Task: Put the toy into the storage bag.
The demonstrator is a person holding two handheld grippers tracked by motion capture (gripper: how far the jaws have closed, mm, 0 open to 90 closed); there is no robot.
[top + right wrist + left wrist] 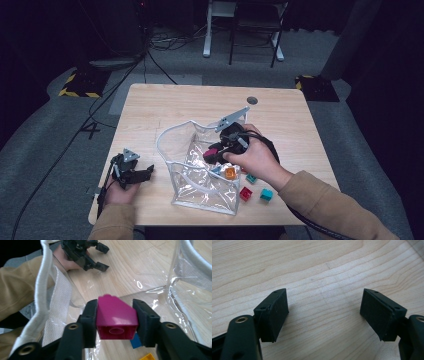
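My right gripper (214, 154) reaches into the open top of a clear plastic bag (172, 131) with a white rim, standing on the wooden table (165, 100). In the right gripper view the jaws (115, 317) are shut on a magenta sloped block (116, 315), both pads against its sides, above the bag's floor. A blue block (136, 341) and an orange block (147, 357) lie inside below it. My left gripper (145, 172) rests open on the table left of the bag, its jaws (324, 312) wide apart over bare wood.
A red block (245, 193) and two teal blocks (266, 194) (251, 178) lie on the table right of the bag, near the front edge. A round hole (252, 100) sits at the table's far side. Chair legs and cables are on the floor beyond.
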